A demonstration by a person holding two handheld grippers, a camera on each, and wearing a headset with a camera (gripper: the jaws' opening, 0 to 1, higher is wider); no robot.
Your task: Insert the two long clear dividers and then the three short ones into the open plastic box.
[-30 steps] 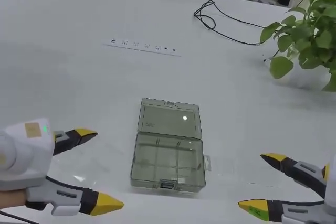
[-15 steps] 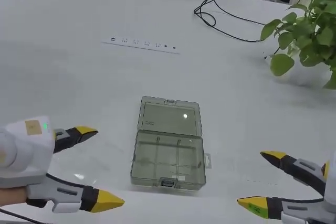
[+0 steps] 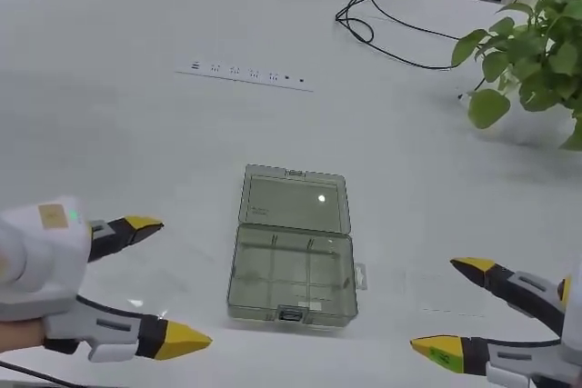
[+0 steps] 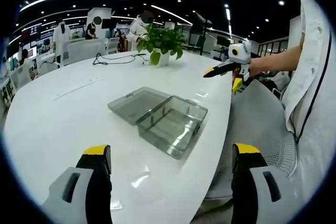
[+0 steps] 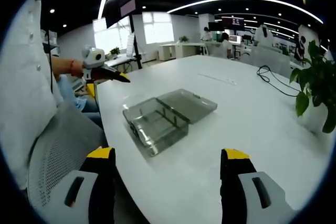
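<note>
White table (image 3: 109,143): box (image 3: 292,267), cable (image 3: 393,39), plant (image 3: 532,61)

The head view looks down on the counter (image 3: 118,134); the two gripper views skim low across it from opposite sides, all sharing the box (image 3: 292,265).

On the white table (image 3: 109,134), the clear grey plastic box (image 3: 291,279) lies between the left gripper (image 3: 182,282) and the right gripper (image 3: 435,304) (touching neither). Behind it — a white power strip (image 3: 244,76), then a looped black cable (image 3: 382,29); a green potted plant (image 3: 532,52) stands far right.
</note>
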